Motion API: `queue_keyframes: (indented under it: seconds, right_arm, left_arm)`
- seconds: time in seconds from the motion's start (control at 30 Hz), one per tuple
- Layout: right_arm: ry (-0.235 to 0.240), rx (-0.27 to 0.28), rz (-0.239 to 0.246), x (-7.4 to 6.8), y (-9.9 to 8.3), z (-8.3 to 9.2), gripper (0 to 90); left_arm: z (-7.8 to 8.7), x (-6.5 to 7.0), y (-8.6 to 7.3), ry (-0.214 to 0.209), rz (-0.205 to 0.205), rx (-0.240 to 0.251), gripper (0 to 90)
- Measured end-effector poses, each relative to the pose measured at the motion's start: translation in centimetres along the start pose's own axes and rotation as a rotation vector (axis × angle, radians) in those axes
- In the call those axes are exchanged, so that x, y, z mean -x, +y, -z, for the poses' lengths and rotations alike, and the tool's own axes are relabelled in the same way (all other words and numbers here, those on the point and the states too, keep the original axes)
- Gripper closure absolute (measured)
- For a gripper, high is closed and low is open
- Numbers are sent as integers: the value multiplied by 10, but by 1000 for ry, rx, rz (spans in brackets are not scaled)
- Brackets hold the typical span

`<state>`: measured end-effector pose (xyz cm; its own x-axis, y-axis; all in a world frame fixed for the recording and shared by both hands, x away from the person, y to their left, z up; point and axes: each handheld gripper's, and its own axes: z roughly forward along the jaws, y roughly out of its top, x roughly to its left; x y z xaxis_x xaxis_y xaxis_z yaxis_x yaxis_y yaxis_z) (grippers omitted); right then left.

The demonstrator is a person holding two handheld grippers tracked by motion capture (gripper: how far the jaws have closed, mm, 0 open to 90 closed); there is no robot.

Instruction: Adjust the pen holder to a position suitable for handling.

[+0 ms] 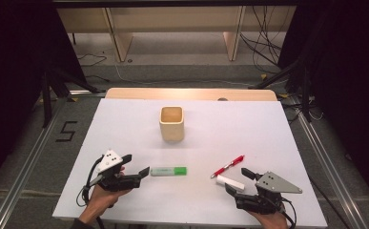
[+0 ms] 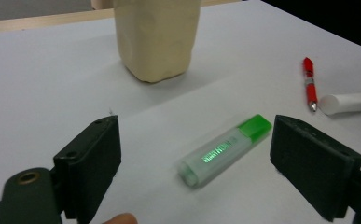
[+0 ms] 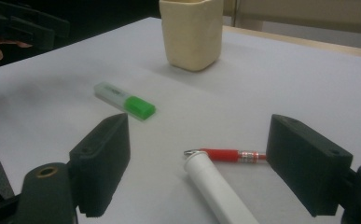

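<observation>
Apparently nothing started: green highlighter (image 1: 169, 171), red pen (image 1: 227, 166), white tube (image 1: 230, 182) lie loose near front; beige cup (image 1: 172, 123) stands empty farther back. Left gripper (image 1: 140, 172) and right gripper (image 1: 236, 181): jaws apart, gripping nothing.

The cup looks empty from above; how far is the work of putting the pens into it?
Nothing looks done: the cup holds nothing visible. The green highlighter, red pen and white marker all lie on the table. The left gripper and right gripper are open, each aimed at an item. All three remain.
</observation>
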<state>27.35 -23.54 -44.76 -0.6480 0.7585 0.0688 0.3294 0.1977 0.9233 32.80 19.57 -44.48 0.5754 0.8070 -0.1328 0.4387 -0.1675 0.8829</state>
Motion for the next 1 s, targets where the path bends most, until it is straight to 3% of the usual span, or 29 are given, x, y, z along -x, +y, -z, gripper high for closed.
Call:
queue_keyframes:
  seconds: [0.17, 0.37, 0.6, 0.77, 0.83, 1.0]
  right_arm:
    - [3, 2, -2, 0, 0, 0, 225]
    - [5, 6, 2, 0, 1, 1, 225]
    - [9, 5, 2, 0, 1, 1, 225]
    - [10, 5, -1, 0, 1, 1, 225]
    - [13, 6, -2, -1, 1, 1, 225]
    - [15, 6, 4, -1, 1, 1, 225]
  left_arm:
    - [-8, -10, 12, 38, 29, 1, 164]
    - [-31, -19, 26, 78, 30, -46, 187]
    - [-56, -32, 43, 123, 38, -73, 290]
    - [-69, -41, 51, 164, 49, -97, 469]
    - [-81, -50, 55, 172, 81, -100, 562]
    - [-103, -62, 62, 211, 111, -130, 756]
